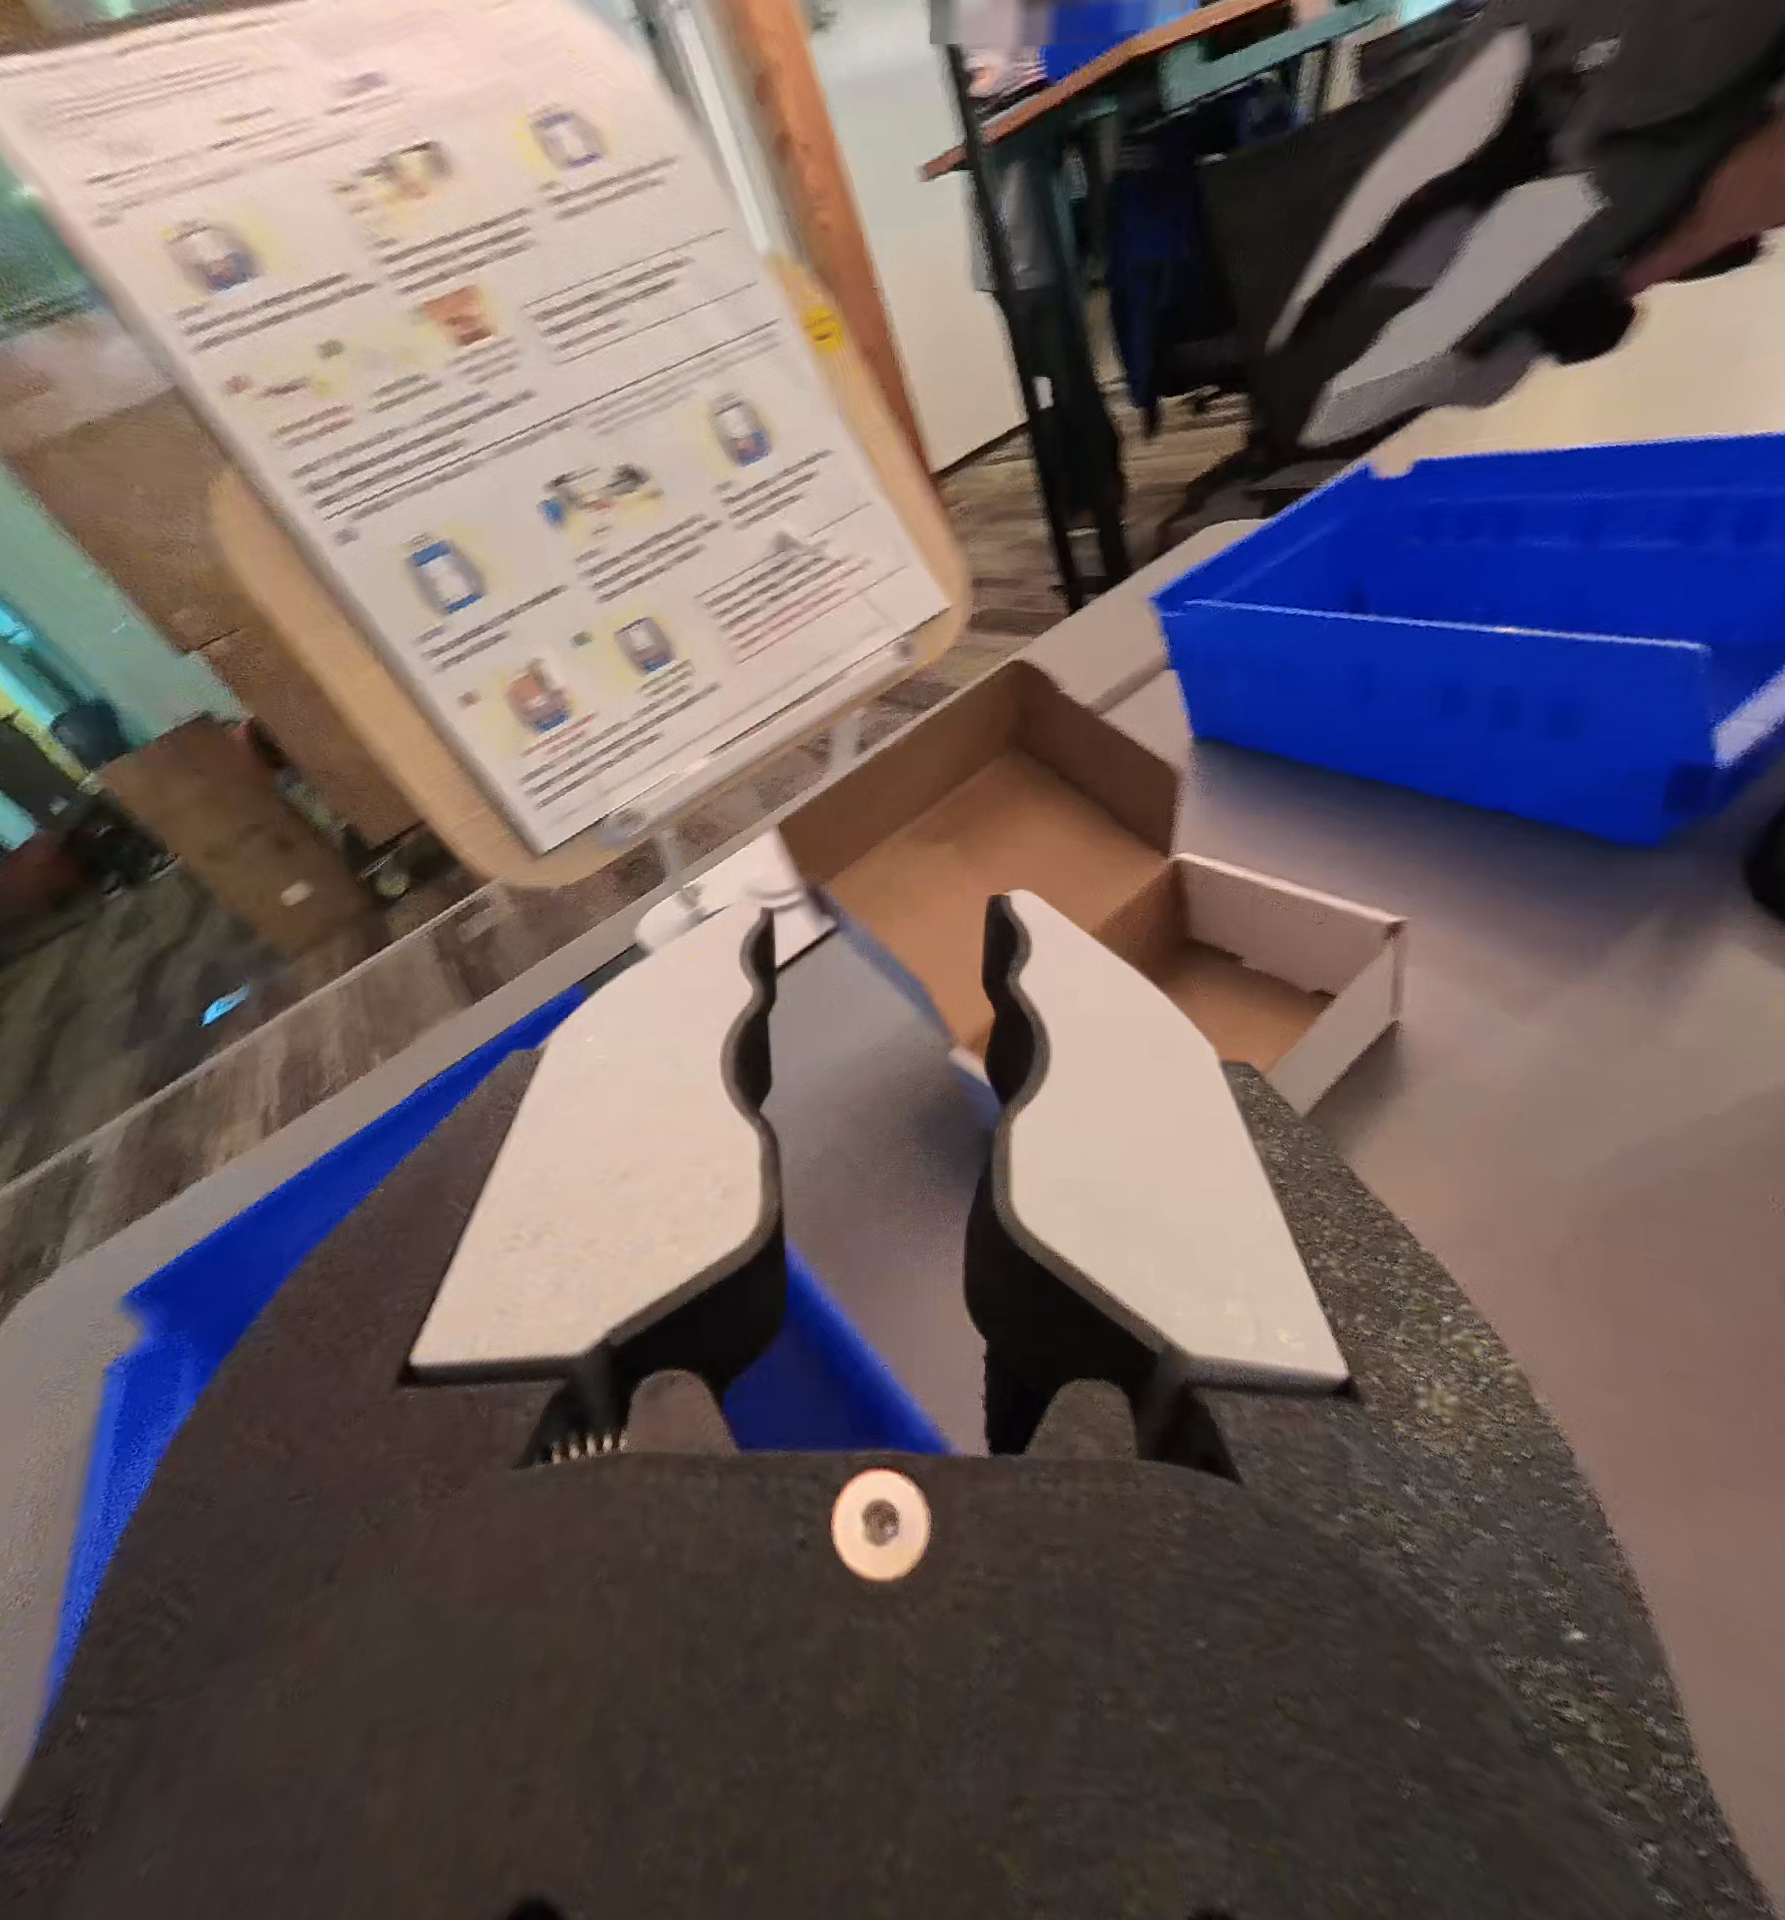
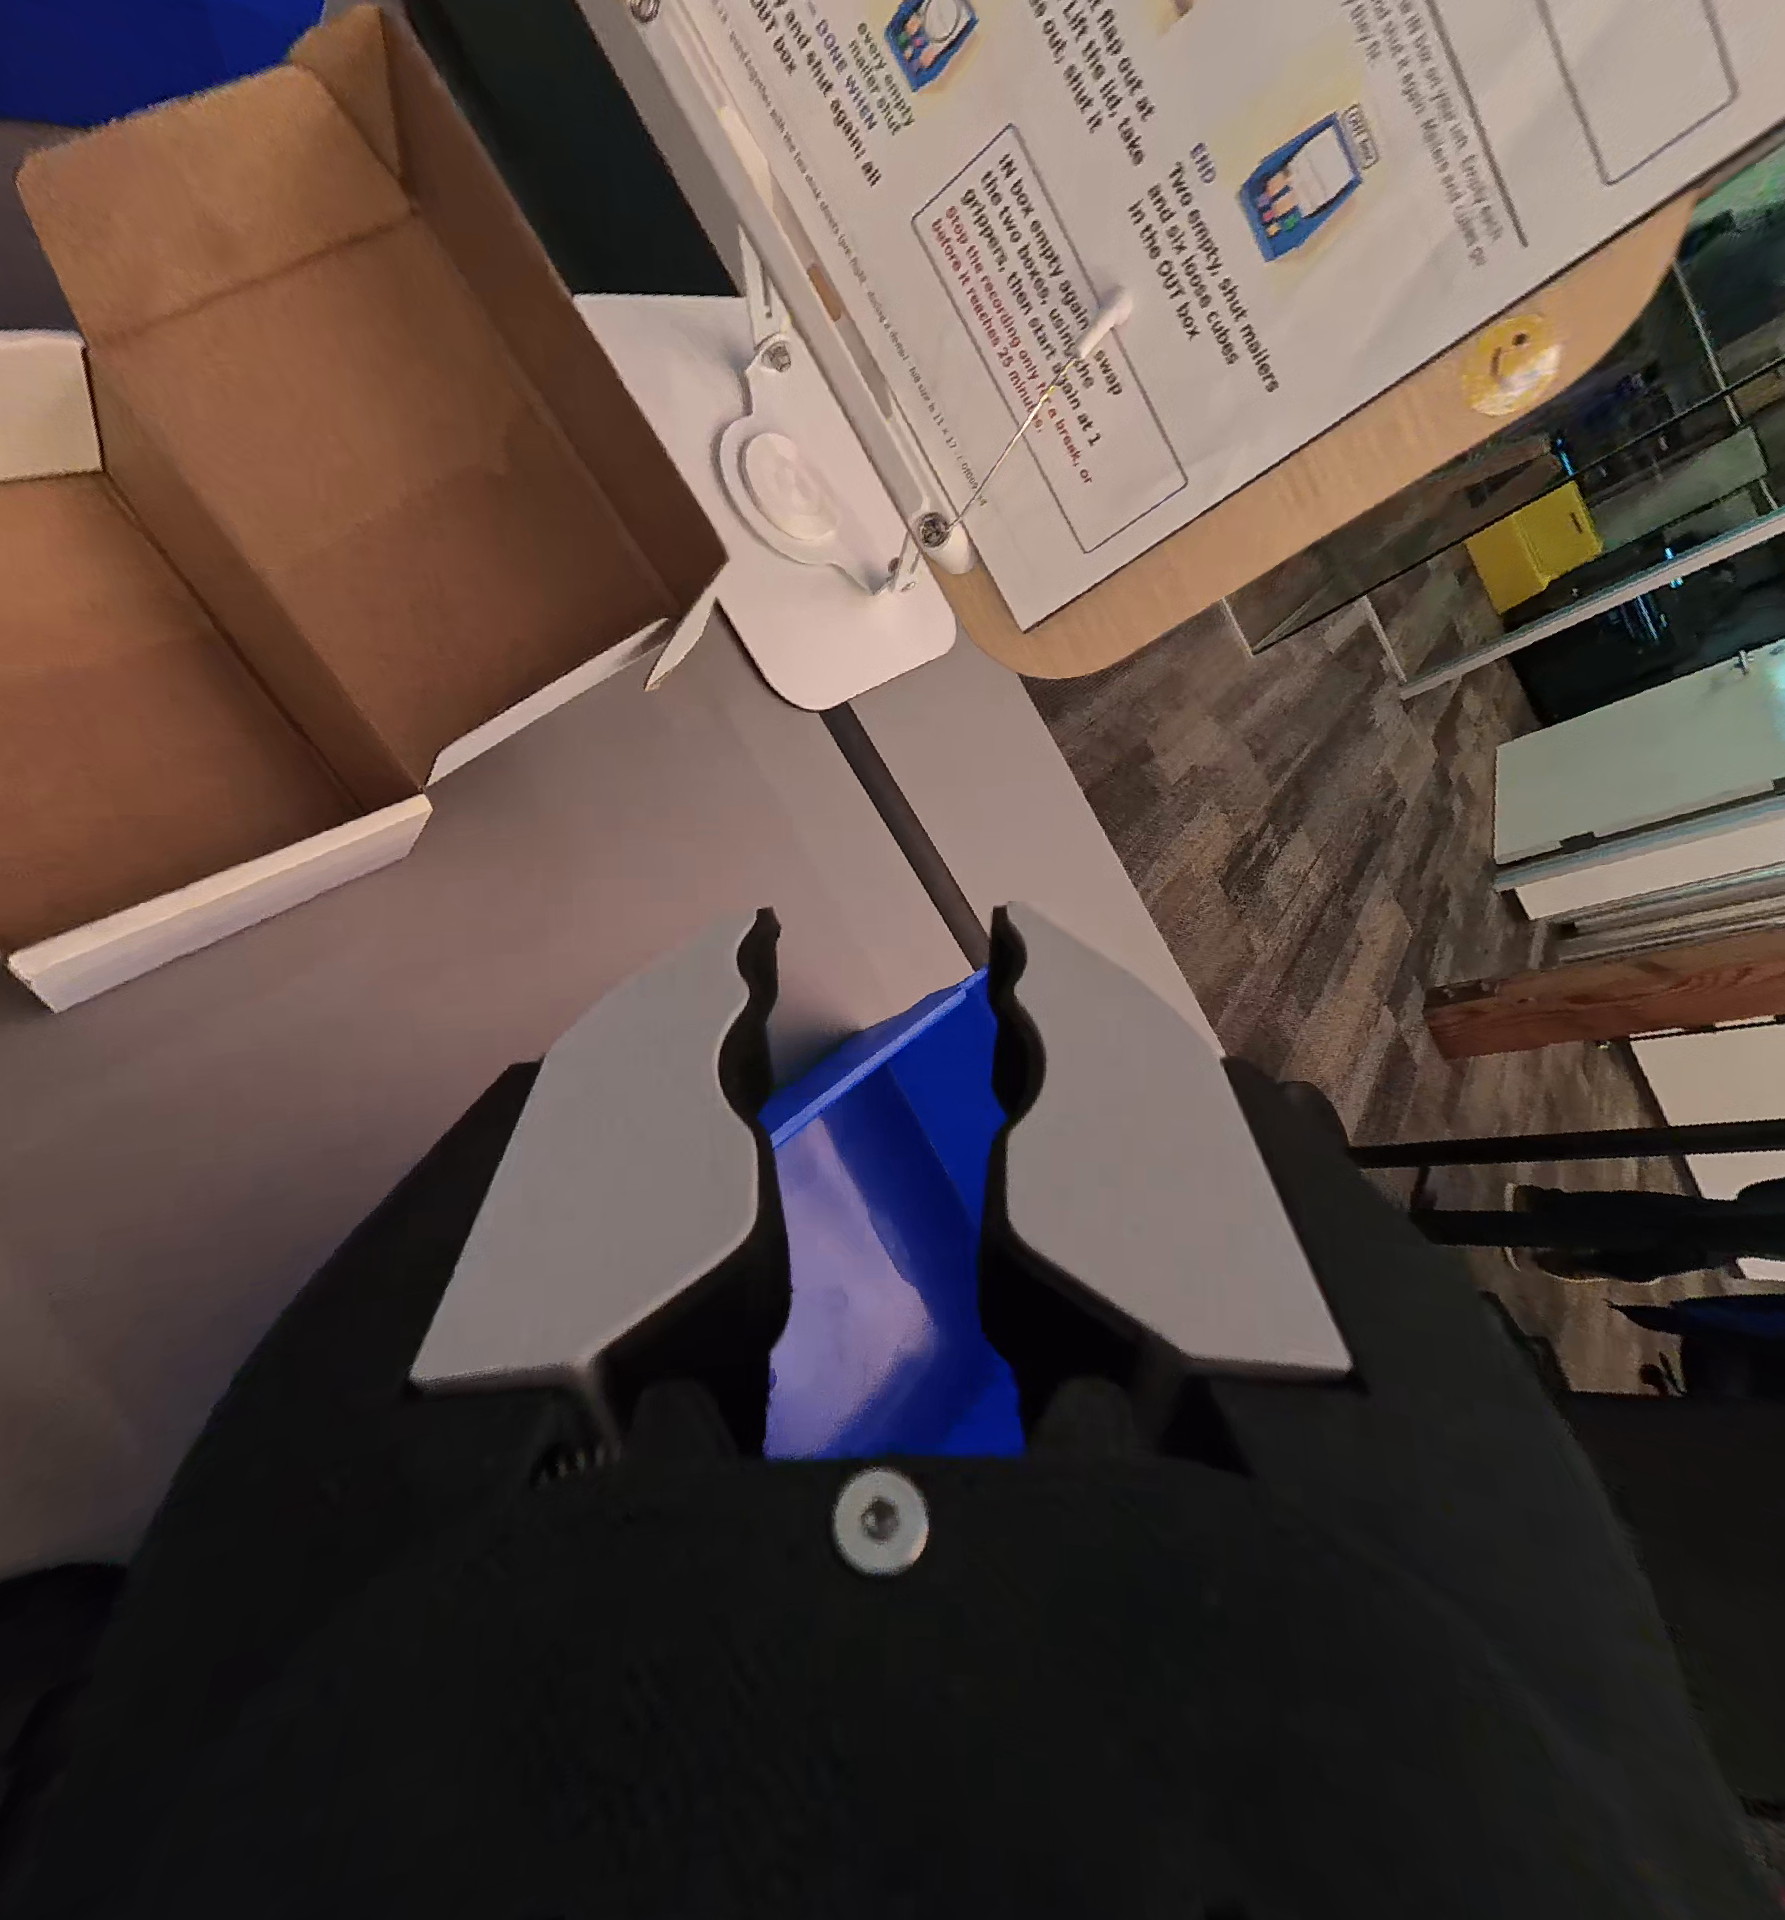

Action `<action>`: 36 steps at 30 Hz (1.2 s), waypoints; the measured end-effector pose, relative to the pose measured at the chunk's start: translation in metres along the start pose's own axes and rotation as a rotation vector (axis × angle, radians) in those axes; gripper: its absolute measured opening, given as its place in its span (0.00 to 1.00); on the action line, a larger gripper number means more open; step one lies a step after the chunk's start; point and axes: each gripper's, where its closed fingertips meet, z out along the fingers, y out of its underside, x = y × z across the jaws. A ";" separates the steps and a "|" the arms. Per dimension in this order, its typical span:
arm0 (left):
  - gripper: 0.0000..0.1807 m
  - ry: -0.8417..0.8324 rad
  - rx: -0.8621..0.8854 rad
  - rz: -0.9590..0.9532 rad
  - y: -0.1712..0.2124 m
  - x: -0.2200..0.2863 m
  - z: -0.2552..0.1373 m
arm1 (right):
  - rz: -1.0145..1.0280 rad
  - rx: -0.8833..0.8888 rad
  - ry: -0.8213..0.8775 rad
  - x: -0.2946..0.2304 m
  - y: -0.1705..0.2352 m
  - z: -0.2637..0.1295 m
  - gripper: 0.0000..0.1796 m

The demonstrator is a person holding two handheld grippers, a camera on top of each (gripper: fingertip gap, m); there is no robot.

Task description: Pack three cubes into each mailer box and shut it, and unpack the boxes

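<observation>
Presently, my left claw (image 1: pixel 877 935) hangs above the grey desk (image 1: pixel 1594 1143) with its jaws parted a moderate width and nothing between them. Just beyond its tips lies an open mailer box (image 1: pixel 992 831), white outside and brown inside, its lid folded back flat and its tray showing no cubes. A blue bin (image 1: pixel 1439 717) stands farther to the right on the desk; a second blue bin (image 1: pixel 244 1278) lies below the claw, largely hidden by its body. An instruction sheet (image 1: pixel 472 416) on a white stand tilts behind the box. At upper right of the left wrist view I see my right claw (image 1: pixel 1439 281), held in a hand, raised well above the desk.

From the right wrist view, my right claw (image 2: pixel 877 935) is likewise parted and empty, poised over the corner of a blue bin (image 2: pixel 888 1195) at the desk (image 2: pixel 244 1195) edge. The open mailer box (image 2: pixel 296 520) lies to the upper left, well apart from the fingertips (image 2: pixel 763 935).
</observation>
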 end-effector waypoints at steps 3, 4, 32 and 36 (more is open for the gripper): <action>0.21 -0.095 -0.131 -0.016 0.030 -0.037 -0.020 | 0.024 0.024 0.016 0.007 0.000 -0.006 0.23; 0.22 -0.122 -0.213 -0.010 0.046 -0.049 -0.027 | 0.030 0.032 0.019 0.008 0.001 -0.009 0.23; 0.33 0.047 -1.496 -0.048 0.254 -0.119 -0.071 | -0.021 -0.009 -0.025 0.002 0.014 -0.007 0.23; 0.27 0.020 -1.509 0.021 0.258 -0.126 -0.071 | -0.030 -0.017 -0.031 0.000 0.015 -0.006 0.23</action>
